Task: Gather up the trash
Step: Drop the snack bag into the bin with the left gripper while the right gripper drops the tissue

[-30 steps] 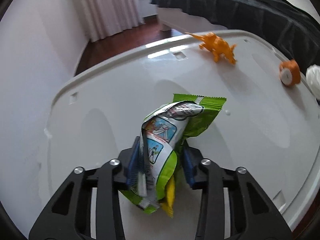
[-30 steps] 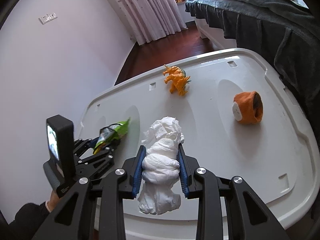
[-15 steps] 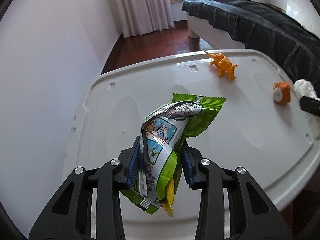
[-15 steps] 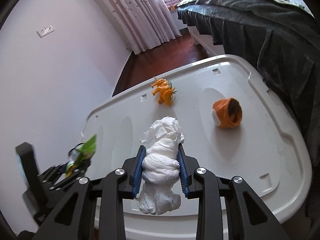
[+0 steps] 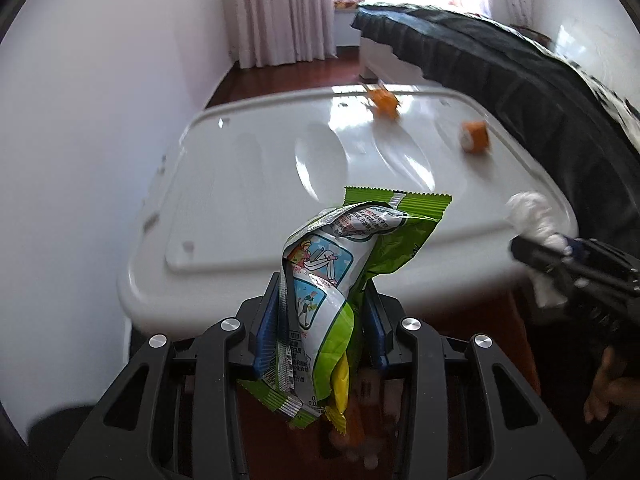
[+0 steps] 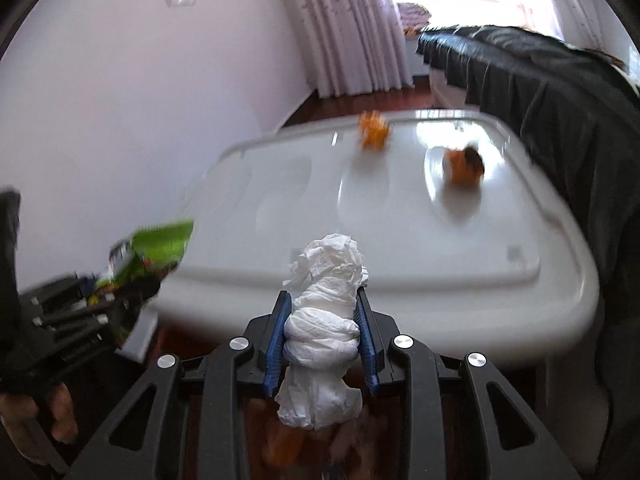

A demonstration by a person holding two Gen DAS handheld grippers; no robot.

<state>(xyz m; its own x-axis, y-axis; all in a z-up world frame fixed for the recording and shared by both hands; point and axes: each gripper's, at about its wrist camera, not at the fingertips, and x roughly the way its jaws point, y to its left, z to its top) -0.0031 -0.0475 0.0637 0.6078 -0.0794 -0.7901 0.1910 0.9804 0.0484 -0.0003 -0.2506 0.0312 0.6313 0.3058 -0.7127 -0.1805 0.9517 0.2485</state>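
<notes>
Both grippers have pulled back off the table [image 5: 248, 200] — left gripper [image 5: 320, 332] clamping a wrapper [image 5: 344, 264], right gripper [image 6: 322, 336] clamping a tissue [image 6: 324, 320] — ready for binning.

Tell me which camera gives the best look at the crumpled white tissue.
The right wrist view: the crumpled white tissue sits centered and sharp there, pinched between the right gripper's blue pads. The left wrist view shows it only at the right edge, blurred and partly hidden by that gripper.
</notes>
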